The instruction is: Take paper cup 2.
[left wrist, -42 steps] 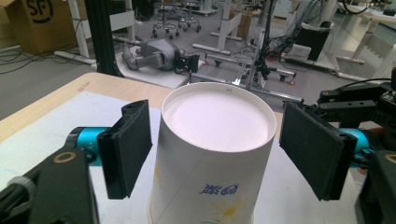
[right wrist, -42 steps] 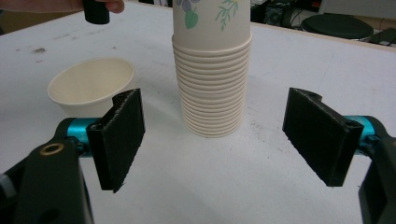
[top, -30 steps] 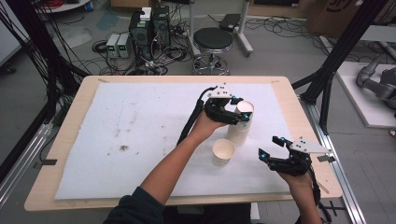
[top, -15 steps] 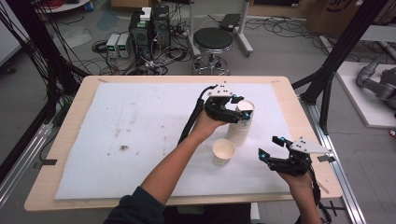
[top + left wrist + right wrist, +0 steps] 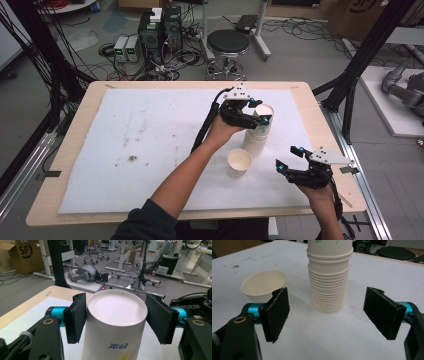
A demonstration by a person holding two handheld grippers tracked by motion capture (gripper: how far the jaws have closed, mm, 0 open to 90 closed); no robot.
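Cup stack (image 5: 257,134) | left gripper (image 5: 253,112) clamped its top cup (image 5: 116,320) | right gripper (image 5: 291,159) near-right, jaws wide, empty | single cup (image 5: 239,162) between.

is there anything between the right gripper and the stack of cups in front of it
Nothing visible. The right gripper stands open with bare white mat between its jaws and the stack of cups. The single cup stands off to one side, behind one jaw.

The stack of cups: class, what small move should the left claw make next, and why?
Probably lift straight up. The left claw is shut on the top cup of the stack, upside down, while the right claw waits open beside it.
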